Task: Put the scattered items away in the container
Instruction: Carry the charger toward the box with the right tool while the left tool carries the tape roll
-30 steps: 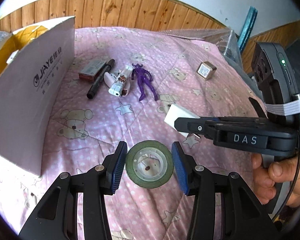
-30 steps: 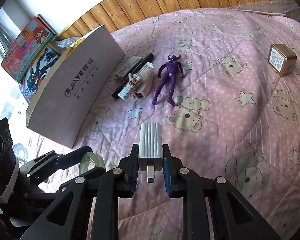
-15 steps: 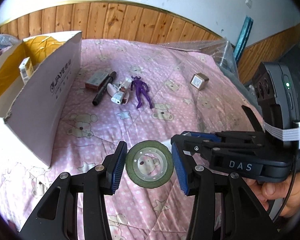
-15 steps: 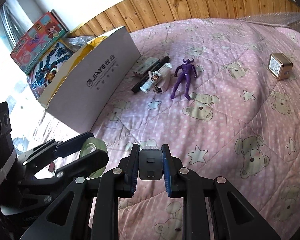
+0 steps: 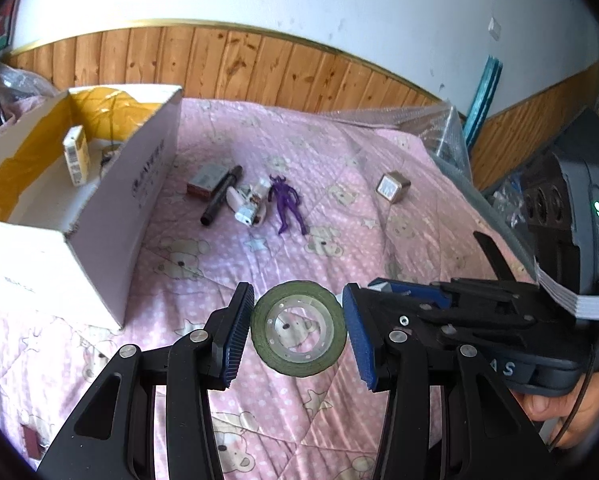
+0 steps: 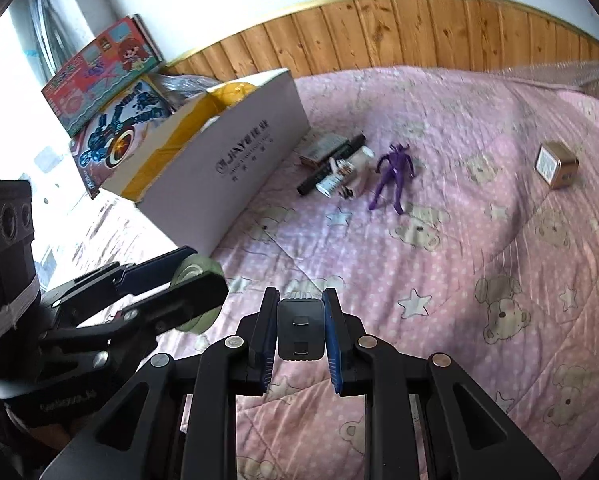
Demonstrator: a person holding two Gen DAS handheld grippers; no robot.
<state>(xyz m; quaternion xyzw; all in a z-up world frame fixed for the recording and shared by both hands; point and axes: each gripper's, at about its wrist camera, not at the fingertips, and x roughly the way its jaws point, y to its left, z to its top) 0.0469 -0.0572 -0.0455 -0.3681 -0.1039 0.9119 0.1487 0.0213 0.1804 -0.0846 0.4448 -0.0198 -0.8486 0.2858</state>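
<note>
You hold two things, one per gripper. Your left gripper [image 5: 298, 330] pinches one green tape roll [image 5: 298, 330] between its blue pads, and your right gripper [image 6: 300, 330] clamps one white charger [image 6: 300, 330], seen end-on. Both hang above the pink quilt [image 6: 439, 264], near the corner of the one cardboard box [image 5: 111, 236].

One small yellow packet [image 5: 75, 155] stands inside the box. Five items lie scattered on the quilt: one flat brown box [image 5: 204, 180], one black marker [image 5: 221, 195], one white toy [image 5: 249, 206] and one purple figure [image 5: 286, 203] clustered just beside the box wall, and one gold cube [image 5: 391, 187] well apart to the right.

Compared with a second ago, both grippers sit higher: the box interior now shows, and the charger has tipped from lying flat to end-on.
</note>
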